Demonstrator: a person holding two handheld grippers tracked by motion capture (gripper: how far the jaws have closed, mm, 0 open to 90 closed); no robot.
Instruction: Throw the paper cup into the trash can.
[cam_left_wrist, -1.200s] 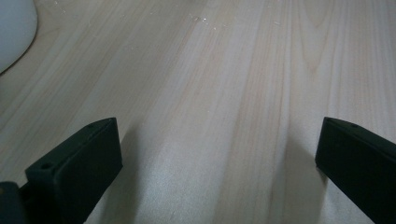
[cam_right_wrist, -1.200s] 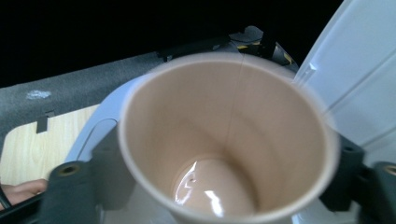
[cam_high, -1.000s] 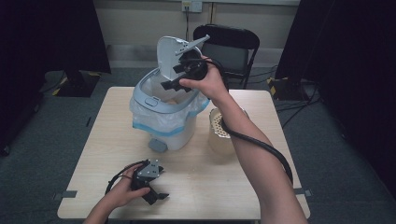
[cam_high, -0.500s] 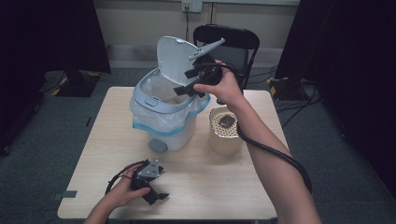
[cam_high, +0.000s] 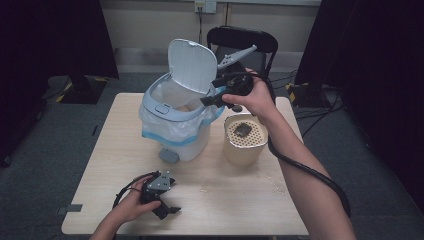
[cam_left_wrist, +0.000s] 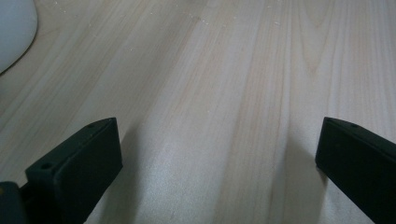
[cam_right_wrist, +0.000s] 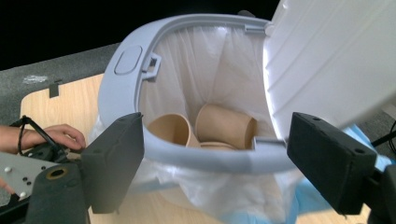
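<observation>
1. My right gripper (cam_high: 212, 97) hangs released, empty, just above the bin (cam_high: 172, 131) rim's near edge; paper cups (cam_right_wrist: 205, 126) lie inside.
2. My left gripper (cam_high: 165, 207) rests spread on bare table (cam_high: 240, 200), well clear of the bin.

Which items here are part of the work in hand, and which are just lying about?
In the job: right gripper, open by the trash bin; paper cups inside the bin.

Lying about: perforated container, folding chair, left gripper resting open on the table.
</observation>
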